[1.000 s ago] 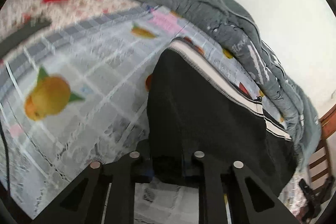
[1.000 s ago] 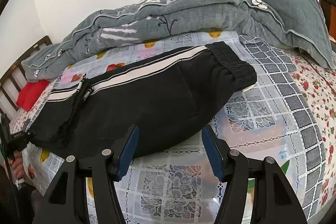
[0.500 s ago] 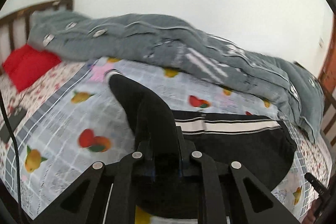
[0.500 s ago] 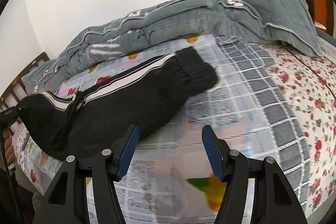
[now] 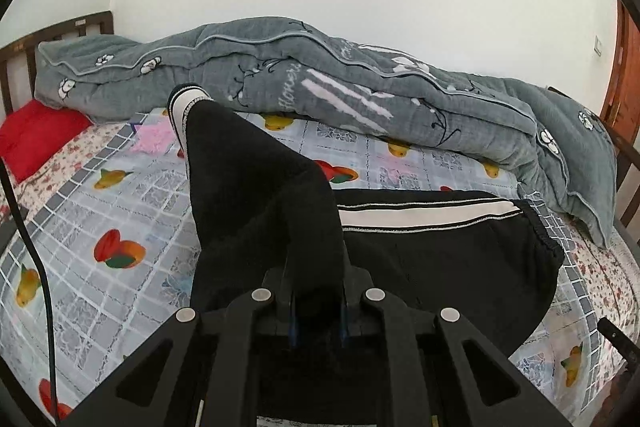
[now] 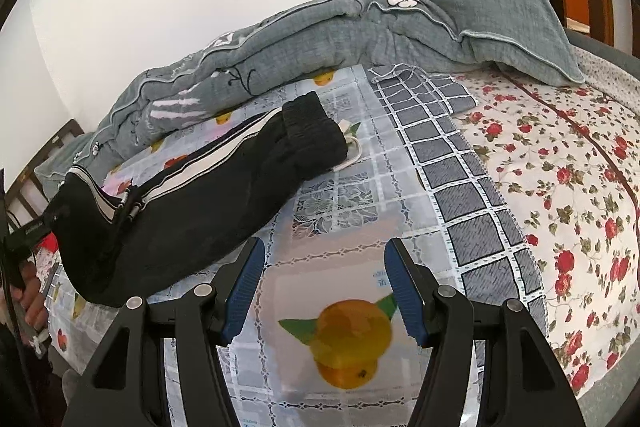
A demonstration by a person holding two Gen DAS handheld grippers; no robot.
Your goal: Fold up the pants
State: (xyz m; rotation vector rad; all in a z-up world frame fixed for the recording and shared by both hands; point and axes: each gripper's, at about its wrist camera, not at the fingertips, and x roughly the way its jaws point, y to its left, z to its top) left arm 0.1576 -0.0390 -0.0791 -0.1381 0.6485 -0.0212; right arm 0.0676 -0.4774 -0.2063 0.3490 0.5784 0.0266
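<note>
Black pants (image 5: 448,259) with a white side stripe lie on the bed. My left gripper (image 5: 316,311) is shut on one end of the pants and holds it lifted, so the cloth rises in a fold (image 5: 248,163) above the bed. In the right wrist view the pants (image 6: 208,195) stretch from the raised left end to the ribbed end (image 6: 312,135) lying flat. My right gripper (image 6: 324,287) is open and empty, above the fruit-print sheet, to the right of the pants and apart from them.
A grey quilt (image 5: 360,103) lies bunched along the wall side of the bed, also in the right wrist view (image 6: 400,27). A red pillow (image 5: 36,135) sits at the left by the wooden headboard. A floral sheet (image 6: 560,167) covers the right side.
My left gripper has lifted its end of the pants and carried it up and over toward the other end. My right gripper has drawn back to the right, away from the pants.
</note>
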